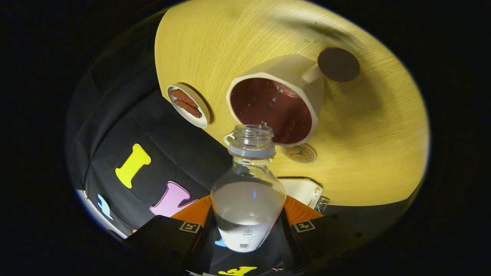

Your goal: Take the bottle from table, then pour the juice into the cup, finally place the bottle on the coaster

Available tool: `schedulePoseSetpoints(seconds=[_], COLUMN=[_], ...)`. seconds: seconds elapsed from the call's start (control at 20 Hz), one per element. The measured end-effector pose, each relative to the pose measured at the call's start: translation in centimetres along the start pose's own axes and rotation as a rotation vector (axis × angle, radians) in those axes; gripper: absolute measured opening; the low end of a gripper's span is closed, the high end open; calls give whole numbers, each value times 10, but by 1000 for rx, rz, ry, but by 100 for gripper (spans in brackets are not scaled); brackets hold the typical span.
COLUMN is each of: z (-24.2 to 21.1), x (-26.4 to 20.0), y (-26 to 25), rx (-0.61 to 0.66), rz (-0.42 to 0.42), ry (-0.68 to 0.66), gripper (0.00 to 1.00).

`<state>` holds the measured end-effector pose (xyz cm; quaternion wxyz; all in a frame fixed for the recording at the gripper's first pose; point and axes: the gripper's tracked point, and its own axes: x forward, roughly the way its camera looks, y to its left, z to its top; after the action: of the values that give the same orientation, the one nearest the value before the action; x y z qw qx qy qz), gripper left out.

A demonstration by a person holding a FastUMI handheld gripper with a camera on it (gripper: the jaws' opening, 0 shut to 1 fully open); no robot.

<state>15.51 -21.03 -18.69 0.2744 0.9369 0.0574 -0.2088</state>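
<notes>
Tool [247,230] pinching tilted bottle [248,203] over full cup [276,103] on pale wooden table [376,153], coaster [338,64] beyond.

Tongs [247,230] clamp bottle [248,207]; open neck tilted over cup [274,99]; coaster [338,64] beyond.

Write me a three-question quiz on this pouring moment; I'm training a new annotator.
1. True or false: the clear plastic bottle is capped.
2. What holds the bottle? A) the gripper B) a bare hand C) a tray
3. Fill in: the dark round coaster lies beside the white mug's ____.

Key: 1 false, its mouth is open, tipped toward the mug of dark liquid. 2 A, both fingers press on it. 3 handle.
</notes>
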Motion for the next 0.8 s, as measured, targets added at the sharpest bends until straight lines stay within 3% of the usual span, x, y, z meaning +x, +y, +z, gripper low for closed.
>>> schedulePoseSetpoints(seconds=[0.8], z=[-3], x=[-1], y=[4], rx=[23], rz=[-31], ry=[-5], gripper=[72])
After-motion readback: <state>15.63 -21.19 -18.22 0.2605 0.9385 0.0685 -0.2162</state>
